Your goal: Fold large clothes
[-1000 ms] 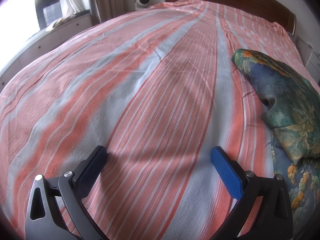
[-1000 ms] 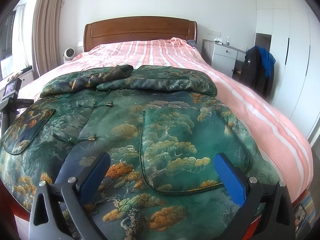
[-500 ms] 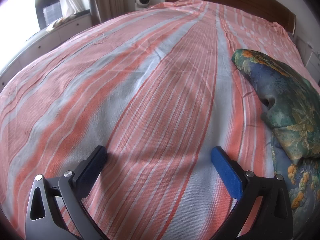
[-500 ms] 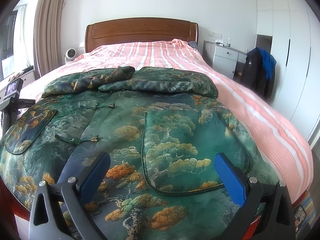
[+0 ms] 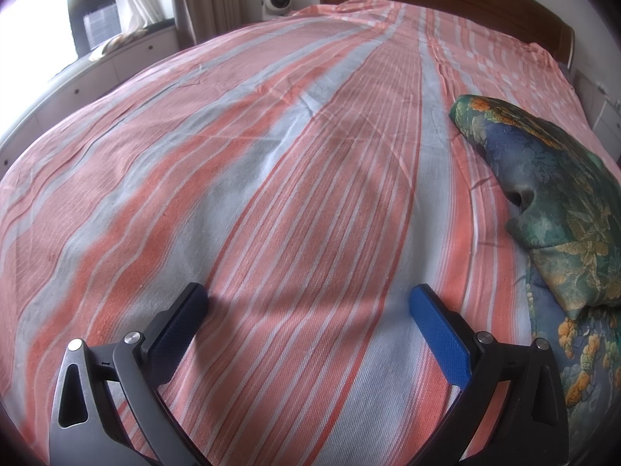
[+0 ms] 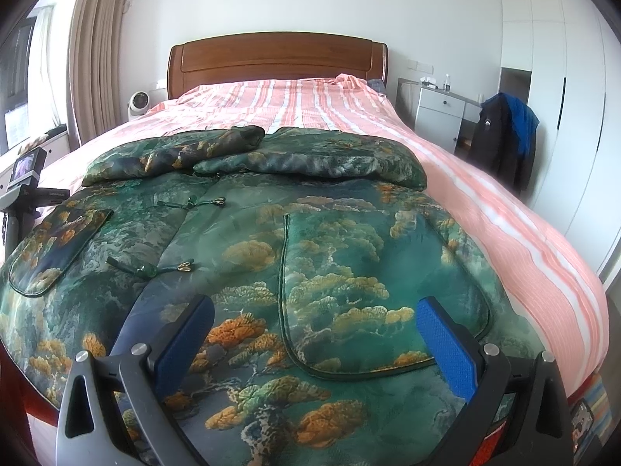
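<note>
A padded green jacket (image 6: 240,256) patterned with orange and gold trees lies spread front-up on the near end of the bed (image 6: 485,209), its sleeves folded across the top and two patch pockets showing. The bed wears a pink-and-white striped sheet (image 5: 271,178) before a wooden headboard (image 6: 277,58), with white wardrobes (image 6: 559,89) at the right. The left gripper (image 5: 308,301) hangs with jaws wide apart over bare sheet beside the jacket; the right gripper (image 6: 314,316) is likewise spread, empty, above the jacket's hem.
</note>
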